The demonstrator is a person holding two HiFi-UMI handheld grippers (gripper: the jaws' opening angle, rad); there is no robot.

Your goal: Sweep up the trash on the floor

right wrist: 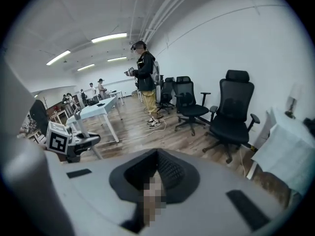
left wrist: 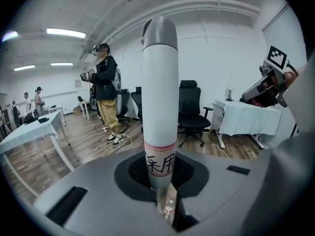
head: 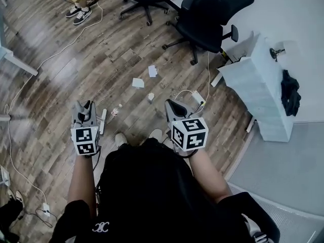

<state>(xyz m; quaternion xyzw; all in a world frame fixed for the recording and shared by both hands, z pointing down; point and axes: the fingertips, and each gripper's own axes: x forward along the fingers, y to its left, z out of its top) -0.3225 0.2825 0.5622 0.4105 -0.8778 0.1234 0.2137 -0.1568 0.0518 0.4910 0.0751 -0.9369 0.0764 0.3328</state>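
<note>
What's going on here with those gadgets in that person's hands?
A person stands on the wood floor holding a gripper in each hand. The left gripper is shut on an upright white handle with a gray cap; what is at its lower end can't be seen. The right gripper is shut and looks empty. A few paper scraps lie on the floor just ahead, not yet swept up.

The head view looked steeply down from the person's head onto the wood floor [head: 101, 59], with the left gripper [head: 85, 108] and right gripper [head: 173, 106] close beneath. Each gripper view sat close behind its own jaws and faced roughly level across the room, catching the other gripper at its edge. All three views shared the black office chairs [head: 207, 19] and the white-covered table [head: 260, 85].
</note>
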